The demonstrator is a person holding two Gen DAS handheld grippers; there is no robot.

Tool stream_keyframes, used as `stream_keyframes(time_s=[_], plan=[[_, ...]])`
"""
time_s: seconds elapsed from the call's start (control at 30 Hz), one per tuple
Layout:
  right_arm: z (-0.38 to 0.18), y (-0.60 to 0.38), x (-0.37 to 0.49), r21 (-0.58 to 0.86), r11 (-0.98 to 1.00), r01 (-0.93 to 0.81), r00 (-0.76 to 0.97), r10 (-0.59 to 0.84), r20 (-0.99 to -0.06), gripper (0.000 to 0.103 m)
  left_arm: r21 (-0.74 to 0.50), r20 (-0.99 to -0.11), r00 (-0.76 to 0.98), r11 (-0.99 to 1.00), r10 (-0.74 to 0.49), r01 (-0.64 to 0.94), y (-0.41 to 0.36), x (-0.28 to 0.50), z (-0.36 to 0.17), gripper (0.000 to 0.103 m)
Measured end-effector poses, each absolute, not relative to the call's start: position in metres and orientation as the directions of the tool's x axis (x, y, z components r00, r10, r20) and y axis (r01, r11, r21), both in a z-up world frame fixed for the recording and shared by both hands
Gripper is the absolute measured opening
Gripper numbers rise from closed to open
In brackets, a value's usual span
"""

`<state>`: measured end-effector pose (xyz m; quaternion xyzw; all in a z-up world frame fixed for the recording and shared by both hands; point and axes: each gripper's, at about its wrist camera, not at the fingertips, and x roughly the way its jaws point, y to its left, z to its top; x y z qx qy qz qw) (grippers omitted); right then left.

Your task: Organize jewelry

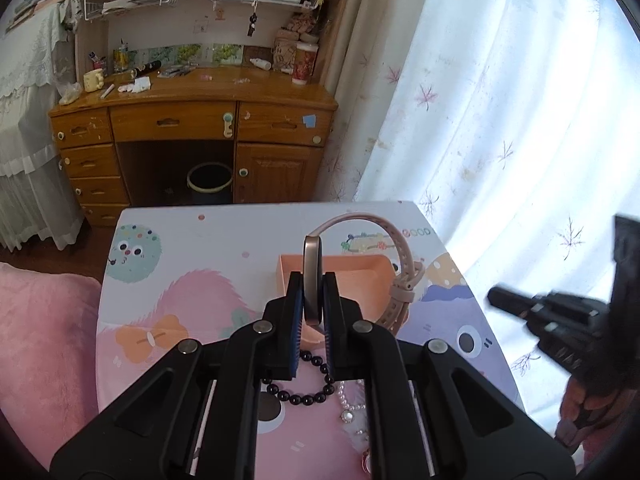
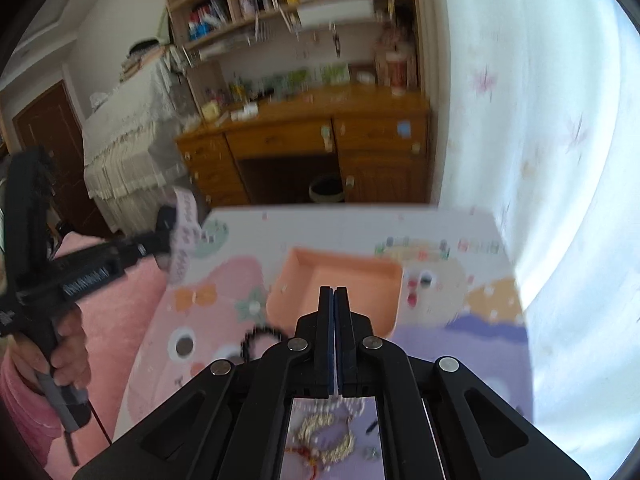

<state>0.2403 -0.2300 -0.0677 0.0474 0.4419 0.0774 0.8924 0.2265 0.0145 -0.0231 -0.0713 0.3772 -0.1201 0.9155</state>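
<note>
Left gripper (image 1: 312, 280) clamped on a pink watch (image 1: 313, 276), jaws pinching the case edge-on, blue pads (image 1: 295, 320) against both faces. Strap (image 1: 384, 248) looped up and right of the case, buckled end hanging down beside the tray (image 1: 360, 280). Watch held off the table (image 1: 224, 236), in front of the peach tray's near-left corner in the left wrist view; whether above the tray or short of it, could not tell. Seen from the right wrist too: left gripper (image 2: 166, 236) at far left, held by the left hand (image 2: 68, 352), strap (image 2: 186, 236) dangling from the tips.

Right gripper (image 2: 333, 292) carried nothing, jaws pressed together, tips near the tray (image 2: 340, 264); right wrist view blurred. Right gripper (image 1: 494, 298) also visible at the right edge of the left wrist view, level with the table's right side.

Black bead bracelet (image 1: 304, 392) lay on the table under the left gripper, pearl strand (image 1: 346, 396) just right of it. Gold chain (image 2: 328, 436) and red cord (image 2: 304, 452) under the right gripper, detail smeared.
</note>
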Motion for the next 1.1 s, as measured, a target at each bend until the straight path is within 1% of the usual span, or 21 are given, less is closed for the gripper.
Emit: stream_keyframes(time_s=[0.1,0.13,0.2,0.23,0.27,0.43,0.6,0.7,0.73,0.77,0.83,0.93,1.0,1.03,1.1], plan=[[-0.116,-0.231,0.244,0.194,0.978,-0.083,0.483,0.209,-0.850,0.003,-0.214,-0.710,0.652,0.964,-0.265,0.158,0.010,0.227,-0.039,0.007],[-0.134,-0.229,0.244,0.196,0.977,-0.083,0.440,0.213,-0.872,0.005,-0.211,-0.718,0.644,0.964,-0.263,0.159,0.010,0.227,-0.046,0.007],[-0.161,-0.228,0.244,0.188,0.979,-0.079,0.386,0.204,-0.900,0.015,-0.202,-0.733,0.631,0.967,-0.254,0.155,0.009,0.226,-0.056,0.007],[-0.172,-0.227,0.244,0.187,0.979,-0.075,0.366,0.202,-0.908,0.025,-0.200,-0.739,0.625,0.968,-0.251,0.153,0.009,0.227,-0.062,0.007],[-0.182,-0.228,0.244,0.185,0.980,-0.070,0.352,0.198,-0.915,0.032,-0.198,-0.746,0.618,0.969,-0.248,0.149,0.008,0.227,-0.066,0.007],[-0.211,-0.228,0.249,0.157,0.985,-0.065,0.334,0.170,-0.927,0.034,-0.199,-0.763,0.601,0.971,-0.238,0.133,0.011,0.234,-0.082,0.007],[-0.228,-0.234,0.258,0.165,0.983,-0.081,0.332,0.182,-0.925,0.034,-0.202,-0.769,0.593,0.971,-0.237,0.126,0.011,0.241,-0.089,0.007],[-0.235,-0.237,0.261,0.194,0.976,-0.096,0.333,0.215,-0.918,0.026,-0.203,-0.775,0.586,0.971,-0.238,0.127,0.008,0.244,-0.090,0.007],[-0.237,-0.239,0.263,0.203,0.975,-0.092,0.333,0.222,-0.916,0.017,-0.203,-0.777,0.583,0.971,-0.238,0.126,0.008,0.246,-0.091,0.007],[-0.239,-0.240,0.263,0.216,0.972,-0.089,0.328,0.233,-0.915,0.012,-0.204,-0.779,0.580,0.971,-0.239,0.126,0.008,0.248,-0.092,0.007],[-0.237,-0.240,0.261,0.224,0.971,-0.087,0.338,0.240,-0.910,0.009,-0.208,-0.781,0.575,0.970,-0.243,0.128,0.005,0.251,-0.093,0.007],[-0.239,-0.244,0.269,0.242,0.968,-0.069,0.347,0.251,-0.904,0.008,-0.210,-0.785,0.569,0.969,-0.247,0.131,0.005,0.255,-0.095,0.007],[-0.232,-0.248,0.269,0.269,0.962,-0.054,0.363,0.270,-0.892,0.007,-0.211,-0.784,0.567,0.968,-0.252,0.138,0.005,0.257,-0.096,0.007],[-0.226,-0.250,0.267,0.291,0.956,-0.044,0.368,0.286,-0.885,0.004,-0.211,-0.784,0.566,0.967,-0.254,0.143,0.004,0.256,-0.095,0.007],[-0.212,-0.253,0.262,0.316,0.948,-0.036,0.392,0.305,-0.868,0.004,-0.209,-0.784,0.564,0.966,-0.259,0.153,0.004,0.256,-0.095,0.007]])
